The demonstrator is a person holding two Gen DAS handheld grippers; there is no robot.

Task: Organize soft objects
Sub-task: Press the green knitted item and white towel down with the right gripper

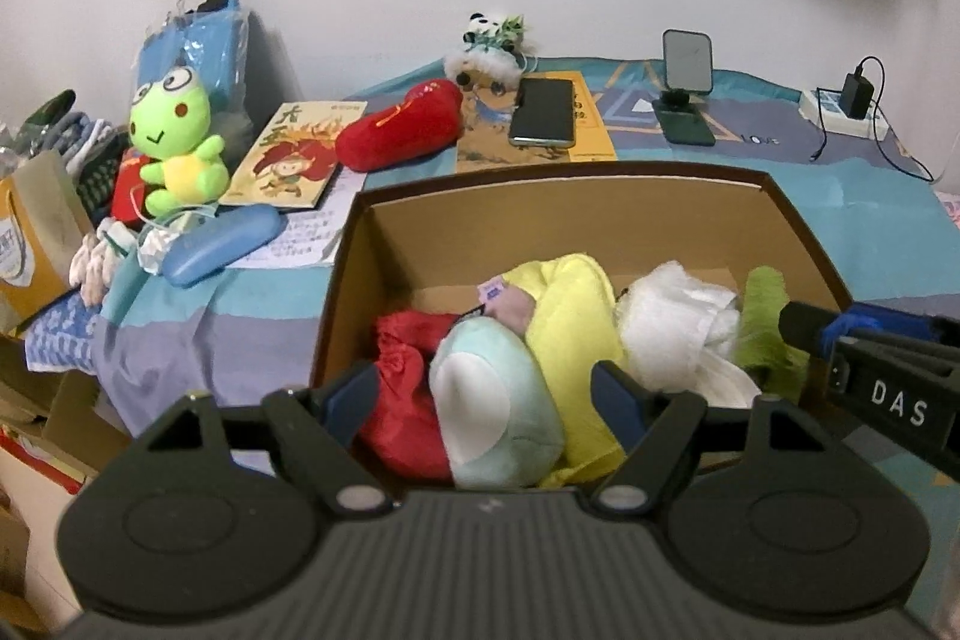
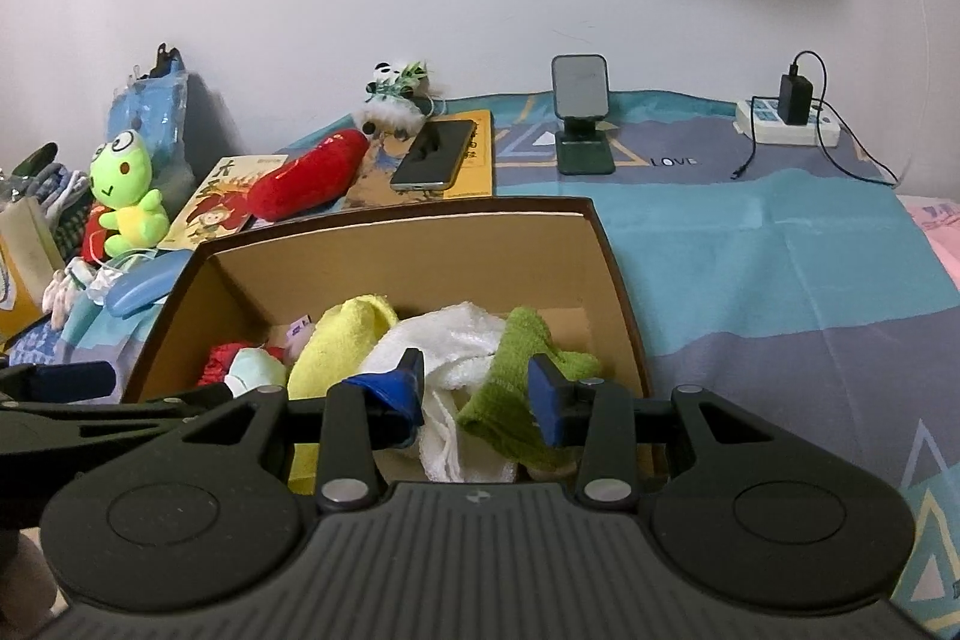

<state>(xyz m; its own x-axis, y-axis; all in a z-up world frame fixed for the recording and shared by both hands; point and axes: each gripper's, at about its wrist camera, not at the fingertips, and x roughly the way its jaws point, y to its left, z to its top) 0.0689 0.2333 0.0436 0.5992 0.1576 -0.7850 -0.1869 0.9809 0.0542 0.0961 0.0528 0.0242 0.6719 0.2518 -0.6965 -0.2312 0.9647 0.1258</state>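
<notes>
An open cardboard box [image 1: 564,196] [image 2: 396,244] stands on the bed. Inside lie a red cloth [image 1: 402,400], a mint and white plush [image 1: 498,400], a yellow towel [image 1: 570,322] [image 2: 336,346], a white towel [image 1: 678,322] [image 2: 444,340] and a green towel [image 1: 768,322] [image 2: 516,382]. My left gripper [image 1: 485,394] hovers open over the box's near left side, above the plush. My right gripper [image 2: 474,391] [image 1: 804,328] hangs open over the near right side, with the white and green towels showing between its fingers. A green frog plush [image 1: 174,136] [image 2: 126,196], a red plush [image 1: 399,124] [image 2: 306,184] and a panda plush [image 1: 489,46] sit outside the box.
Behind the box lie picture books [image 1: 294,154], a phone [image 1: 543,109] and a phone stand [image 1: 687,82]. A power strip with a charger [image 1: 840,103] sits far right. A blue case [image 1: 222,244], socks and bags crowd the left edge. Bedsheet [image 2: 780,280] spreads to the right.
</notes>
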